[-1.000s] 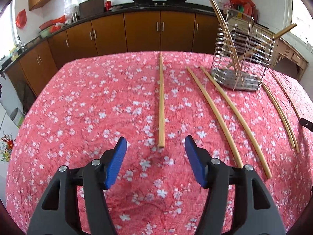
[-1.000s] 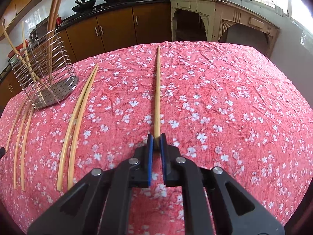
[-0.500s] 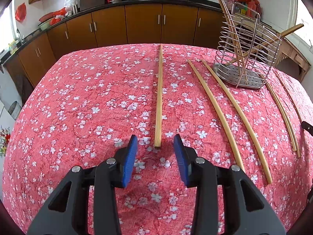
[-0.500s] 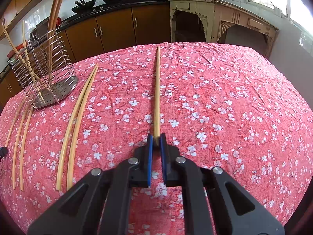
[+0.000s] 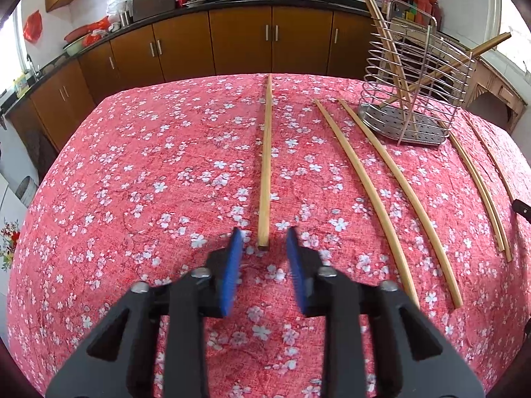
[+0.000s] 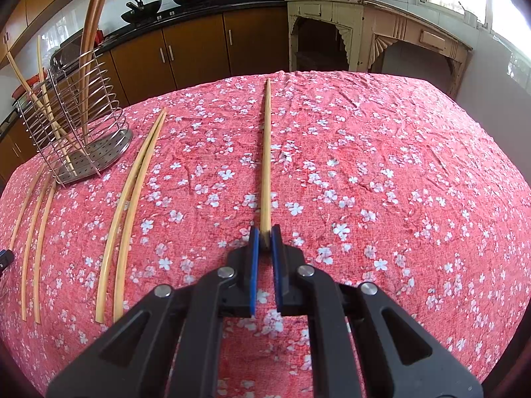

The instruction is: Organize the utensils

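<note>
A straight wooden chopstick (image 5: 266, 165) lies on the red flowered tablecloth, pointing away from me. My left gripper (image 5: 262, 232) straddles its near end; the jaws are closing, and a gap still shows on each side between the blue pads and the wood. In the right wrist view my right gripper (image 6: 265, 230) is shut on the near end of another chopstick (image 6: 266, 152), which rests along the cloth. A steel wire utensil rack (image 5: 408, 129) stands at the back right of the left view and at the left (image 6: 93, 156) in the right view, with several chopsticks leaning in it.
More chopsticks lie on the cloth: a pair (image 5: 381, 192) between my left gripper and the rack, another pair (image 5: 478, 179) beyond it, a pair (image 6: 132, 192) and several (image 6: 36, 215) left of my right gripper. Brown kitchen cabinets (image 5: 242, 43) run behind the table.
My left gripper's jaws have narrowed from wide apart to close around the chopstick's near end, and it has edged slightly forward. The right gripper and its chopstick have not moved.
</note>
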A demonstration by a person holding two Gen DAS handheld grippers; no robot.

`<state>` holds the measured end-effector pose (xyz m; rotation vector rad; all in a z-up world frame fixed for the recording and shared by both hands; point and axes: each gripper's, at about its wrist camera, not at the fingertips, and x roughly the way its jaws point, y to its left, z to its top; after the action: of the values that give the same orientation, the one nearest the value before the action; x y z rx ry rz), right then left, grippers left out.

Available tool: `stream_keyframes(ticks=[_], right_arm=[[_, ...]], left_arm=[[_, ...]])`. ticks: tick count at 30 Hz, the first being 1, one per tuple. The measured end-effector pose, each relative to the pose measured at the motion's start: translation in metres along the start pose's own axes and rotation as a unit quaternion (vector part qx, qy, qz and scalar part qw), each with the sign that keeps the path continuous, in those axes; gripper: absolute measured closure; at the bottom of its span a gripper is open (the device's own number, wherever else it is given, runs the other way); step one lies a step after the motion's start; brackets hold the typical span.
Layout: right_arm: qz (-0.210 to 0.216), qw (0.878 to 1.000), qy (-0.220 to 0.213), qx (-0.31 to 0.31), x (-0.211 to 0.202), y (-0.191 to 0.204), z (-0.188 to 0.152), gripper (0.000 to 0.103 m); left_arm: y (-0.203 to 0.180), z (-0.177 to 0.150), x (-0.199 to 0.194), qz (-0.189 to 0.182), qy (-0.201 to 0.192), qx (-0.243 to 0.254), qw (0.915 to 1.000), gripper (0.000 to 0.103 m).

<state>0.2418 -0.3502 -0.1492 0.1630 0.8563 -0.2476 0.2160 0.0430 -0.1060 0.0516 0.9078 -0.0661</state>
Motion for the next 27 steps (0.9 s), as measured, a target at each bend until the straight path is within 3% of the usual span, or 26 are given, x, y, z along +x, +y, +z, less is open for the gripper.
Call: stream_keyframes(ticks=[1,6,12,19,27], right_arm=[[-0.001,1.0,0.0,-0.002,0.0,0.001,0.0,0.095],[0.011,1.0,-0.027,0.003,-0.015,-0.005,-0.006,0.096],[0.005,0.994,-0.108,-0.005,-0.064,-0.009,-0.004,0.096],[0.01,0.977,-0.213,-0.004,-0.131,-0.006,0.021,0.096],[0.032,0.962,-0.269,0.001,-0.171,-0.005,0.047,0.096]], left_arm=[[-0.001,-0.001,0.0,-0.003,0.0,0.002,1.0,0.096],[-0.002,-0.01,-0.009,-0.013,-0.004,0.02,0.9997,0.096],[0.009,-0.017,-0.049,-0.021,-0.067,0.025,0.9972,0.096],[0.015,-0.002,-0.124,-0.017,-0.199,0.018,0.9798,0.096],[0.026,0.028,-0.165,-0.013,-0.28,-0.014,0.9599,0.096]])
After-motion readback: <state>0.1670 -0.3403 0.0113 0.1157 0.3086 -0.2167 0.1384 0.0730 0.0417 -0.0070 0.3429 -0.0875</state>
